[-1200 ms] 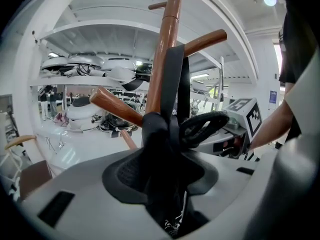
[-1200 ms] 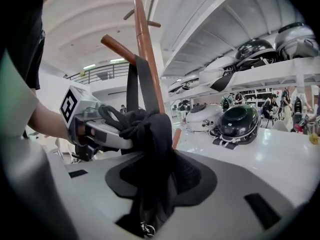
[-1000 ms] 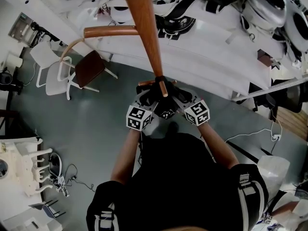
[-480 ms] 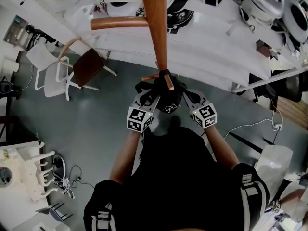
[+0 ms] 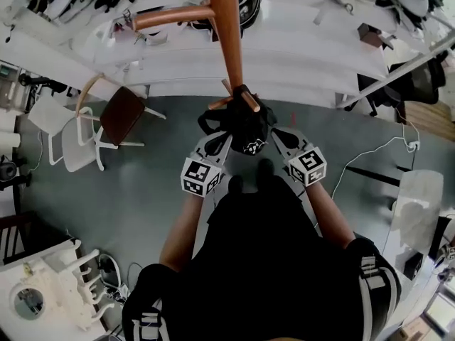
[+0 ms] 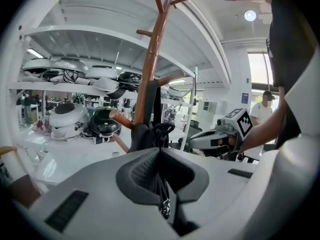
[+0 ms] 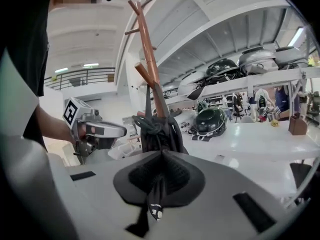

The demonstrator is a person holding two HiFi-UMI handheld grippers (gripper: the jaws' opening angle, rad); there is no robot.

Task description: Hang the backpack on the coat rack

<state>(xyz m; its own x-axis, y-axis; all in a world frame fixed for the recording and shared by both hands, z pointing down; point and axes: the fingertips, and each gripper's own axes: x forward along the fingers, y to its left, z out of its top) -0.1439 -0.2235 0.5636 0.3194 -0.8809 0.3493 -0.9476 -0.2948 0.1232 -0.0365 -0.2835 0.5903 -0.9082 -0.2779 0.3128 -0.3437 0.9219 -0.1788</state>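
Black shirt point(image 5: 270, 261) — white cubes point(image 5: 201, 176), black square markers.

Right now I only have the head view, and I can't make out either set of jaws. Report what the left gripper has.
Observer: The left gripper has just closed its jaws on a thin strap of the backpack.
Operator: Now the right one.
Observer: The right gripper has just closed too, pinching the other strap.
Operator: Check the rack's top, it's cropped for me.
Observer: The upper pegs are bare.
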